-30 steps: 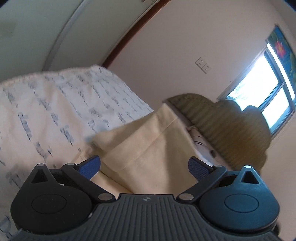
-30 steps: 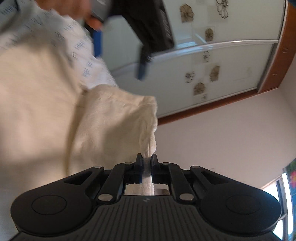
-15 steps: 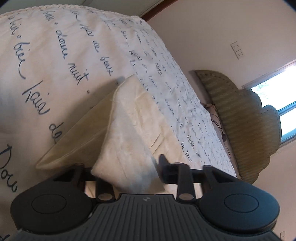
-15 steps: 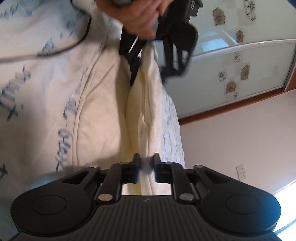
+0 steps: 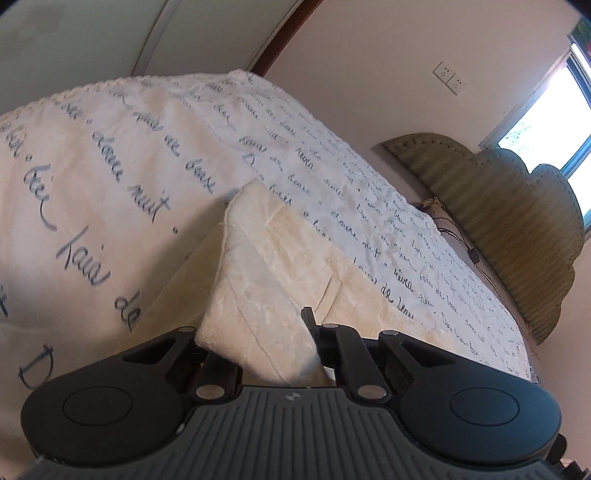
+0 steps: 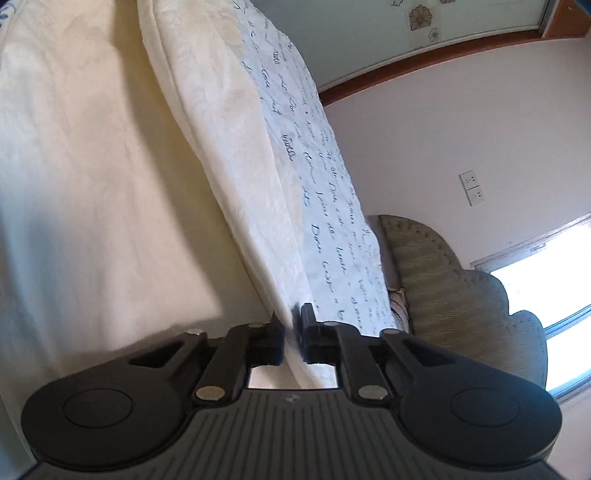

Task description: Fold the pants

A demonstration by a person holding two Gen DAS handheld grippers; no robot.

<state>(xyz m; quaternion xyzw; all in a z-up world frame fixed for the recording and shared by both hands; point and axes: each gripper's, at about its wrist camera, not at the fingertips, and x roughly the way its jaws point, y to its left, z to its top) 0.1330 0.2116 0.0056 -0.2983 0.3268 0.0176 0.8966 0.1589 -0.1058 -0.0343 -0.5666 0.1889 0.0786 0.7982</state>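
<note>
The cream pants (image 5: 266, 266) lie on a white bedspread with blue script (image 5: 110, 177). My left gripper (image 5: 258, 332) is shut on a raised fold of the pants; cloth hides its left finger, and the right fingertip (image 5: 308, 317) shows beside the cloth. In the right wrist view the pants (image 6: 92, 166) spread to the left and a taut edge runs down into my right gripper (image 6: 291, 325), which is shut on it. The bedspread (image 6: 325, 206) shows behind that edge.
An olive upholstered headboard (image 5: 509, 221) stands at the bed's far end, also in the right wrist view (image 6: 454, 295). A window (image 5: 546, 110) is bright beyond it. Sockets (image 5: 450, 77) sit on the wall. A mirrored wardrobe with flower decals (image 6: 406, 29) stands past the bed.
My left gripper went from open above the pants to shut on a fold of them. My right gripper stayed shut on the edge, and the left gripper has left its view.
</note>
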